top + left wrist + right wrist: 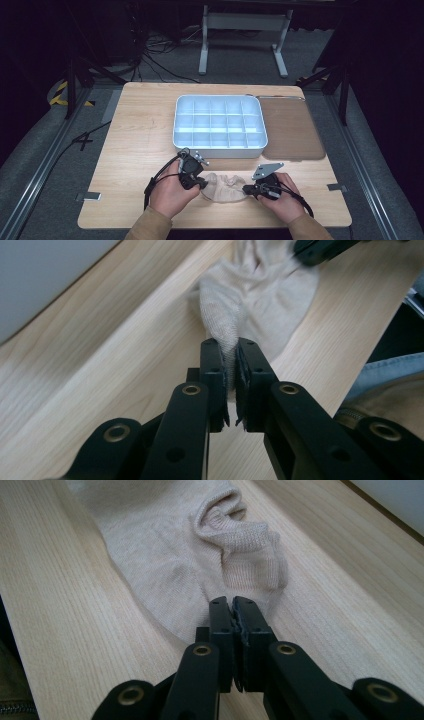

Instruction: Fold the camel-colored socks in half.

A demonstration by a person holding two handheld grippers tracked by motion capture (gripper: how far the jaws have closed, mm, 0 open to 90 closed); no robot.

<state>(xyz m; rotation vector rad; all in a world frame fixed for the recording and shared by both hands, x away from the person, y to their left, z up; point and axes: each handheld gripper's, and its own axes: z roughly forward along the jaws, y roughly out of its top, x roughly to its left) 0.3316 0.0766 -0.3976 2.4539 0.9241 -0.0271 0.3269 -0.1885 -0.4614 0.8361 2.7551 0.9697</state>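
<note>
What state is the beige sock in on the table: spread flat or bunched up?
Bunched up. The sock lies crumpled in folds between the left gripper and the right gripper, each pinching one end; its cuff is doubled over.

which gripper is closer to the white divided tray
Left. The left gripper sits just below the tray's front wall; the right gripper lies lower and further right, both pinching the sock.

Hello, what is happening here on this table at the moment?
A person works on a small beige knitted sock lying on the light wooden table. The left tool is shut on one end of the sock, and the right tool is shut at the edge of its other end, where the cloth between the pads is hard to see. Behind the sock stands a white plastic tray with many compartments, and nothing shows in them.
</note>
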